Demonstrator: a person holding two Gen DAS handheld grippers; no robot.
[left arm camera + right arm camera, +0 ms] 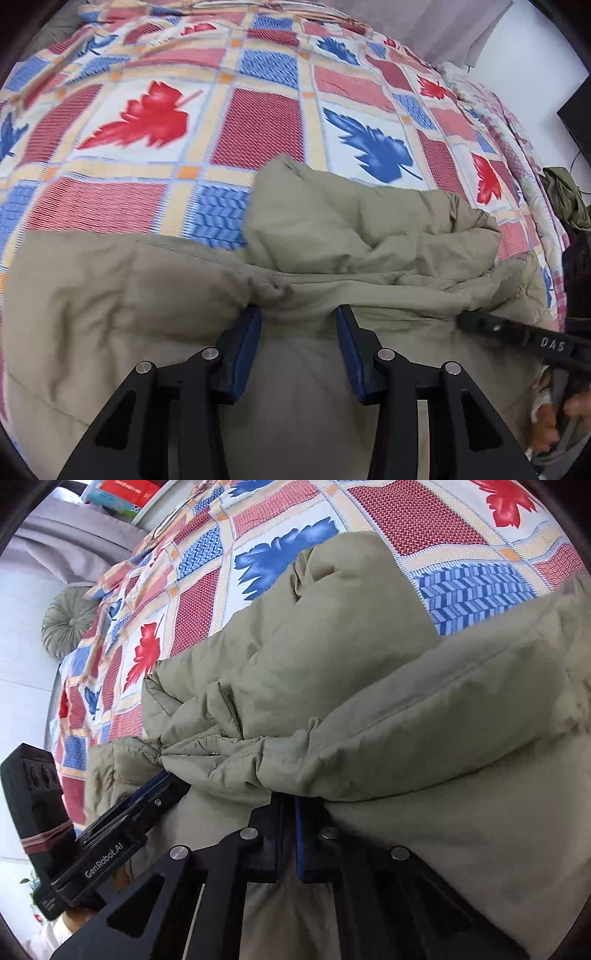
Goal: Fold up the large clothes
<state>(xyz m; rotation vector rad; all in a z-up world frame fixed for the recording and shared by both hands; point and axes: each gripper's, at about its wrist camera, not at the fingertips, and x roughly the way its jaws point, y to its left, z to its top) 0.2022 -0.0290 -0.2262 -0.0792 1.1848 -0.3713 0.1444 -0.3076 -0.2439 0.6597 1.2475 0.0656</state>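
Khaki padded jacket (pixel 129 288): lies on a patterned bedspread (pixel 258 122), filling the left wrist view from 3 through 6 to 9 o'clock. Loose lobe (pixel 332 221), sleeve or hood, cannot tell which: folded over the body at 12 to 1 o'clock of the left gripper.

Left gripper (pixel 297 317): partway apart, clamped on a thick bunched ridge of the jacket, creases radiating from the pads. Right gripper (pixel 289 801): pressed fully together on a thin pinch of the same near edge, close by at 3 o'clock of the left one.

Risks noted:
- Slip at the right pinch. Cause: a smooth shell and very little cloth between the pads; likely to pull out under the weight of the padding.
- Partial hold at the left. Cause: bulk; possibly only the outer layers caught, the lower ones left behind on any lift.
- Skewed fold. Cause: two grips of unequal thickness set close together, leaving the far ends unsupported and apt to sag.
- Lobe flopping open. Cause: nothing pinning it.
- Bedspread dragged along. Cannot tell whether any is caught under the fingers.
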